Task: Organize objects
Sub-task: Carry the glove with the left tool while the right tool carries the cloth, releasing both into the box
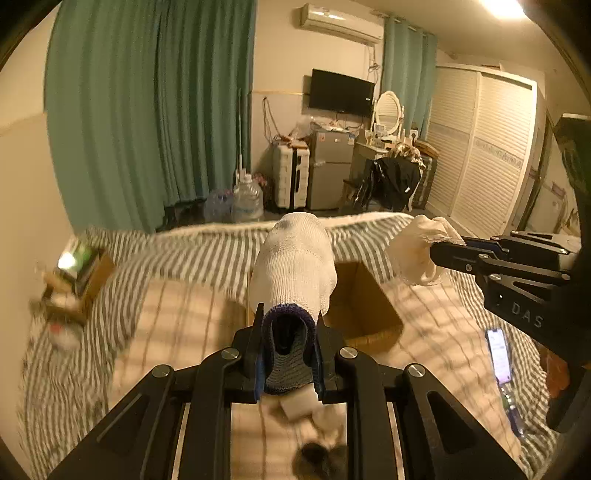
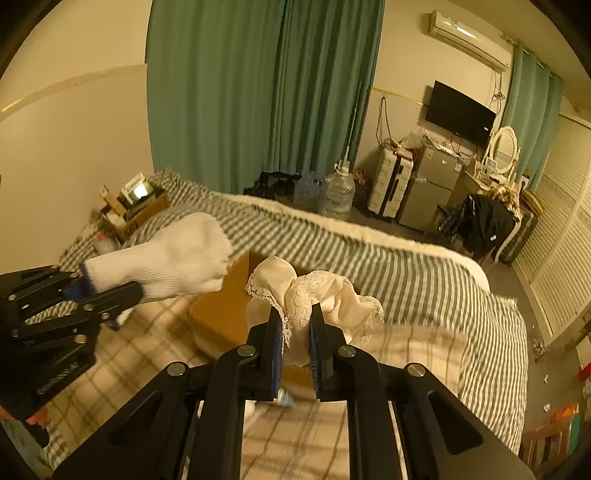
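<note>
1. A bed [image 1: 177, 258] with a striped cover and a checked blanket fills the room; green curtains [image 1: 147, 110], a TV [image 1: 341, 92] and a fridge [image 1: 328, 166] stand beyond.
2. An open box [image 1: 362, 302] sits on the bed.
3. The left gripper [image 1: 288, 332] clamps a white glove [image 1: 295, 266] by its cuff, above the box.
4. The right gripper [image 2: 297, 321] pinches a lace cloth [image 2: 317, 295], also above the box.

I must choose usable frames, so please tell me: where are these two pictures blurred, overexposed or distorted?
Left wrist view: the small box of items at the bed's left edge is smeared by motion, the ceiling lamp blows out, and the wardrobe bends with the fisheye. Right wrist view: the striped blanket is softly blurred, with a warm yellow cast overall.
</note>
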Demonstrator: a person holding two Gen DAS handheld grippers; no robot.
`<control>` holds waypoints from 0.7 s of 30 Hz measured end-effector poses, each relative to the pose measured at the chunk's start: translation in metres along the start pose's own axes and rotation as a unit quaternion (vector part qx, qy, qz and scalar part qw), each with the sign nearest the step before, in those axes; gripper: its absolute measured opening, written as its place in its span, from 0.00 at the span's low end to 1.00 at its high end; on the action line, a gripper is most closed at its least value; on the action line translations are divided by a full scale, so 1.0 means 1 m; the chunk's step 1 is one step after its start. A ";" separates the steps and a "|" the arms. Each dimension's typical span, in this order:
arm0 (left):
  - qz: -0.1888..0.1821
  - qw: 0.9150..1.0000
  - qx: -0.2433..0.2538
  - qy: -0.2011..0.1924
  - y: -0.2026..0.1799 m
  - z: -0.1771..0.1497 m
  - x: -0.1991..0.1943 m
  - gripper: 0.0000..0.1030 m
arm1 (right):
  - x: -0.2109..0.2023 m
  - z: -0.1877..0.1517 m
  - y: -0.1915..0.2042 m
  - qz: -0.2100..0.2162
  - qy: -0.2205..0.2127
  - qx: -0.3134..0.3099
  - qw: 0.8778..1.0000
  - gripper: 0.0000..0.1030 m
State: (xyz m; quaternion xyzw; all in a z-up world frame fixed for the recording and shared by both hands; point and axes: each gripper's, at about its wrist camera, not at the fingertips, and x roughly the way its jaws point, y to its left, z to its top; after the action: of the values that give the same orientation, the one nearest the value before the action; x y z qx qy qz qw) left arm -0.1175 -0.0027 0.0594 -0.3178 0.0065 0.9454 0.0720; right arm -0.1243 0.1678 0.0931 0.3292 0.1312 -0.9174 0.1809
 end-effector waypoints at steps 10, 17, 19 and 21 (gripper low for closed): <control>-0.023 1.000 -0.003 0.005 -0.001 0.054 0.081 0.19 | 0.070 0.047 -0.042 0.032 -0.012 0.042 0.999 0.11; -0.030 0.998 -0.003 0.049 0.001 0.017 0.159 0.19 | 0.173 0.013 -0.056 0.051 0.050 0.067 0.995 0.11; -0.030 0.998 -0.006 0.058 0.004 0.008 0.169 0.19 | 0.191 0.001 -0.058 0.051 0.064 0.069 0.994 0.11; -0.027 0.997 -0.001 0.066 0.003 -0.002 0.178 0.19 | 0.204 -0.008 -0.057 0.055 0.073 0.067 0.994 0.11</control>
State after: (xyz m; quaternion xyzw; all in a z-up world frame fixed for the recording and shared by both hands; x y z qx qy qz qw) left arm -0.2565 0.0173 -0.0496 -0.3796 0.0020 0.9201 0.0965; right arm -0.2903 0.1721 -0.0386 0.4133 0.0643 -0.8864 0.1983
